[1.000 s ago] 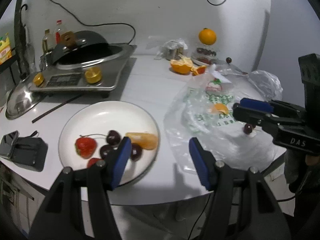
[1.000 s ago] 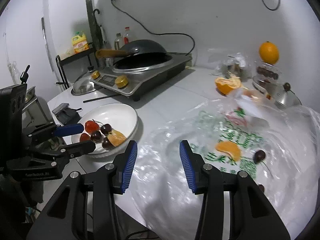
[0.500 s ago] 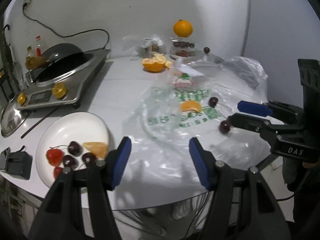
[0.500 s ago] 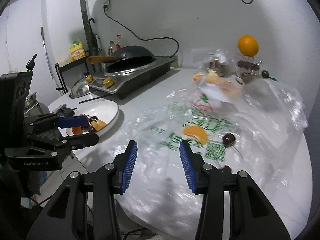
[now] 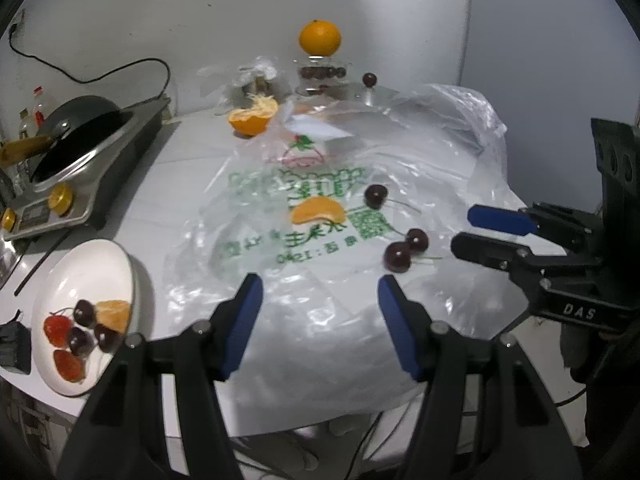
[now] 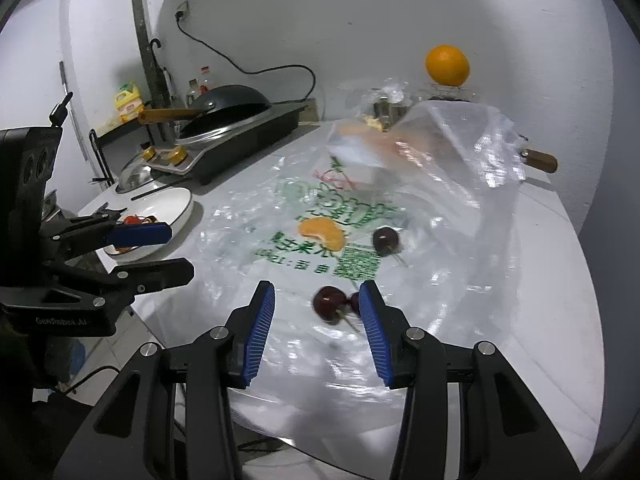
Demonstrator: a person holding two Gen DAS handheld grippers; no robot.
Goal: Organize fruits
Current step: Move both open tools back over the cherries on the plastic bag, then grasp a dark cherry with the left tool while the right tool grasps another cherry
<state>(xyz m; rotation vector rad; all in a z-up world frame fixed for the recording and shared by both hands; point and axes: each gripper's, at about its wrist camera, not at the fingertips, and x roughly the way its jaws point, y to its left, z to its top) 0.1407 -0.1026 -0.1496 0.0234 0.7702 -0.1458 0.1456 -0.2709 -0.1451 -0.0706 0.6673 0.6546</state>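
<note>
A clear plastic bag (image 5: 360, 168) with green print lies spread on the white table. On it are an orange segment (image 5: 318, 210) (image 6: 322, 232), a single cherry (image 5: 376, 195) (image 6: 386, 239) and a pair of cherries (image 5: 406, 250) (image 6: 330, 302). My left gripper (image 5: 320, 284) (image 6: 178, 250) hovers open over the bag's near edge, with nothing between its fingers. My right gripper (image 6: 317, 288) (image 5: 464, 228) is open, and the cherry pair sits just beyond its tips, untouched. At the left, a white plate (image 5: 92, 256) (image 6: 172, 202) holds strawberries, cherries and an orange segment.
An induction cooker with a dark wok (image 5: 80, 136) (image 6: 232, 120) stands at the back left. A whole orange (image 5: 320, 38) (image 6: 447, 66) rests on a jar at the back, with peeled orange pieces (image 5: 252, 118) in front. A black device (image 5: 14, 344) lies beside the plate. The table's edge is close below both grippers.
Both grippers have moved right, away from the plate and over the bag. The right gripper now stands close to the cherry pair. Neither gripper's opening has changed.
</note>
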